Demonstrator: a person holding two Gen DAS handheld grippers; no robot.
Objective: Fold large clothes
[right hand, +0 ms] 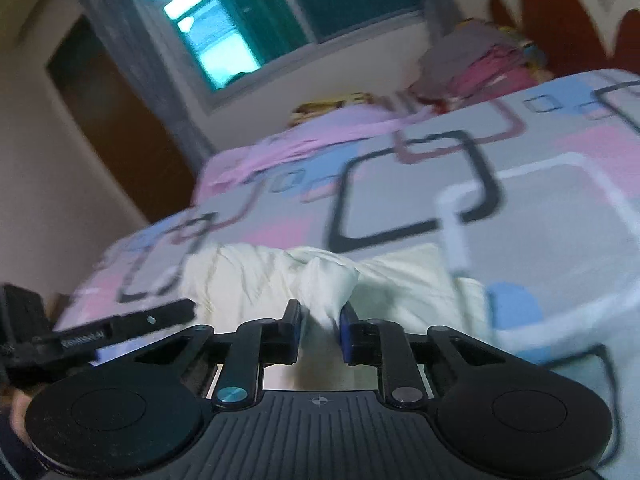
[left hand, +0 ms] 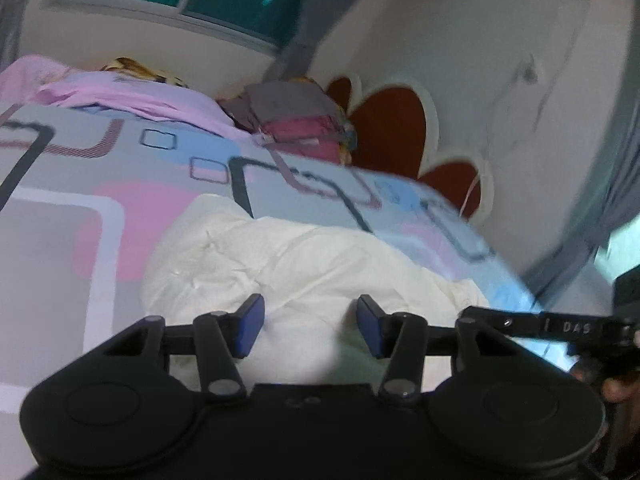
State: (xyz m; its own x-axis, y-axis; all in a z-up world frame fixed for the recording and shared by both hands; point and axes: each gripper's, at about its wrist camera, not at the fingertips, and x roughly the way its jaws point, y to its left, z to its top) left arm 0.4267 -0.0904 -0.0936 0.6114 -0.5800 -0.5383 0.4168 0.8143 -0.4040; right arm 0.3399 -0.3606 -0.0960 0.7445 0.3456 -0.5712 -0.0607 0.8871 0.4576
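Observation:
A cream-white garment (left hand: 288, 256) lies crumpled on the patterned bed sheet (left hand: 60, 184) near the bed's front edge. My left gripper (left hand: 310, 326) is open just above the garment, its blue pads apart with only cloth below them. My right gripper (right hand: 320, 330) is shut on a bunched fold of the same garment (right hand: 328, 280), which rises in a peak between the pads. The right gripper's arm shows at the right of the left wrist view (left hand: 540, 322). The left gripper's arm shows at the left of the right wrist view (right hand: 120, 326).
A stack of folded clothes (left hand: 296, 120), grey over maroon, sits at the bed's far end by the red and white headboard (left hand: 396, 128). A pink-lilac cloth (left hand: 120, 92) lies at the far left. A window (right hand: 224, 20) and a brown door (right hand: 108, 120) are behind.

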